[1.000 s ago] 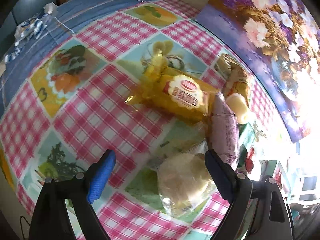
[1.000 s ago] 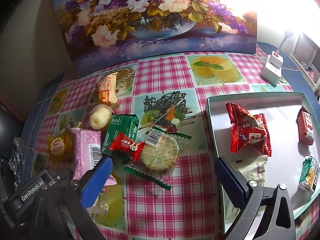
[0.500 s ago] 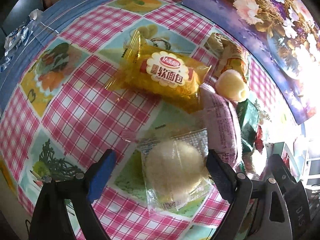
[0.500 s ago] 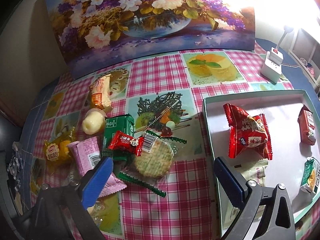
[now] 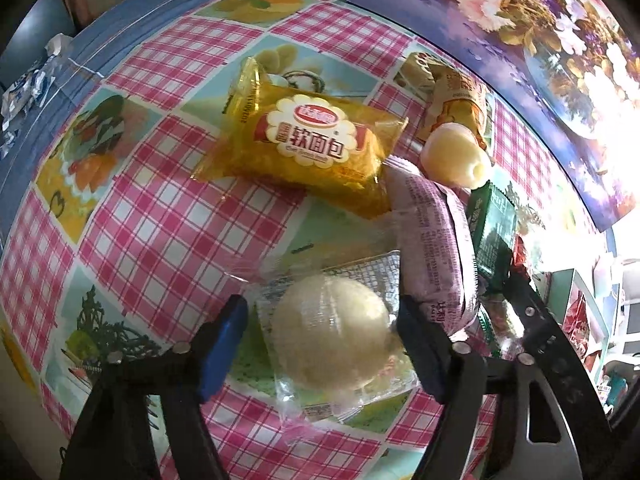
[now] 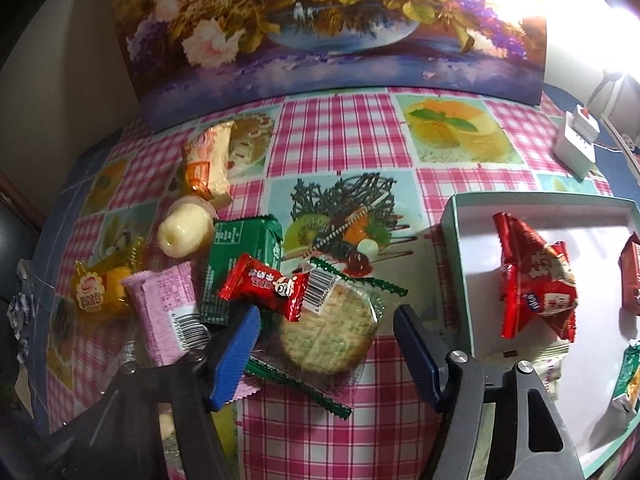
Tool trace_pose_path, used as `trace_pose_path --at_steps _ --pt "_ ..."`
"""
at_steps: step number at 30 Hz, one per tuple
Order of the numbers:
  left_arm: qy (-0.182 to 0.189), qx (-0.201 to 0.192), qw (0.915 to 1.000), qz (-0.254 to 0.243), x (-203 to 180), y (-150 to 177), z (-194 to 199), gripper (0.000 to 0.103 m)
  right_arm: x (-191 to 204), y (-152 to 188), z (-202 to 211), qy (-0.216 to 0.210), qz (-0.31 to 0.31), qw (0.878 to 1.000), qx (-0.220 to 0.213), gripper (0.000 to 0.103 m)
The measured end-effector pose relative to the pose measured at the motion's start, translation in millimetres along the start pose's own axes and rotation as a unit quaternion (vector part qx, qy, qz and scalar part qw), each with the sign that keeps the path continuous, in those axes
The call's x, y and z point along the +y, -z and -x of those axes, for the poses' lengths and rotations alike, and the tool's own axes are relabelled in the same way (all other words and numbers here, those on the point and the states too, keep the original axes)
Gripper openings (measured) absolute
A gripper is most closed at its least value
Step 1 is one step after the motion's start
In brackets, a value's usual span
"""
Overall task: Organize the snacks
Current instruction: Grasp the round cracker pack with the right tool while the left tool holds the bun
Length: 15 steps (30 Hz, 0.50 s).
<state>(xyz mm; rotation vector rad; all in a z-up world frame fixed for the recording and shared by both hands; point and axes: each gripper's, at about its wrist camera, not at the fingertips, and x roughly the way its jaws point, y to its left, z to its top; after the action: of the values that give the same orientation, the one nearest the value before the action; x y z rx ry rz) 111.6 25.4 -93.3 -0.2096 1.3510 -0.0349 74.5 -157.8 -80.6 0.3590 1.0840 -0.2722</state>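
Observation:
A round pale bun [image 5: 332, 344] in a clear wrapper lies on the checked tablecloth between the fingers of my left gripper [image 5: 322, 320]. Its jaws are closing; the right pad is at the wrapper's edge and a gap remains on the left. In the right wrist view a round cracker [image 6: 328, 340] in a clear, green-edged wrapper lies between the fingers of my right gripper [image 6: 326, 332]. Those jaws are closing too, with gaps on both sides. A small red candy packet [image 6: 264, 284] overlaps the cracker's upper left. A teal tray [image 6: 460, 264] at the right holds red packets [image 6: 536, 280] and other snacks.
A yellow bread packet [image 5: 312, 136], a purple packet [image 5: 432, 248], a jelly cup [image 5: 452, 152], a green packet [image 6: 240, 256] and an orange packet [image 6: 208, 164] crowd the pile. A flower painting [image 6: 320, 28] leans at the back. A white plug box [image 6: 576, 148] sits at the far right.
Both grippers have come down closer to the pile and their jaws have narrowed. The bun now sits squarely between the left fingers, the cracker between the right ones.

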Motion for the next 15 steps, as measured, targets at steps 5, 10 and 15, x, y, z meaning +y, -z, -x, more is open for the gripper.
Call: trace_pose_path --at_steps 5,10,15 --pt "-0.005 -0.003 0.9999 -0.011 -10.7 -1.5 -4.9 0.063 1.0 1.9 -1.2 -0.004 0.006 1.0 -0.007 0.069" --pt "-0.021 -0.008 0.9997 -0.007 -10.4 -3.0 -6.1 0.062 0.4 2.3 0.6 -0.006 0.004 1.0 -0.003 0.066" --pt "-0.029 -0.013 0.9994 0.013 7.3 -9.0 -5.7 0.062 -3.1 2.6 2.5 -0.005 -0.001 1.0 0.011 0.065"
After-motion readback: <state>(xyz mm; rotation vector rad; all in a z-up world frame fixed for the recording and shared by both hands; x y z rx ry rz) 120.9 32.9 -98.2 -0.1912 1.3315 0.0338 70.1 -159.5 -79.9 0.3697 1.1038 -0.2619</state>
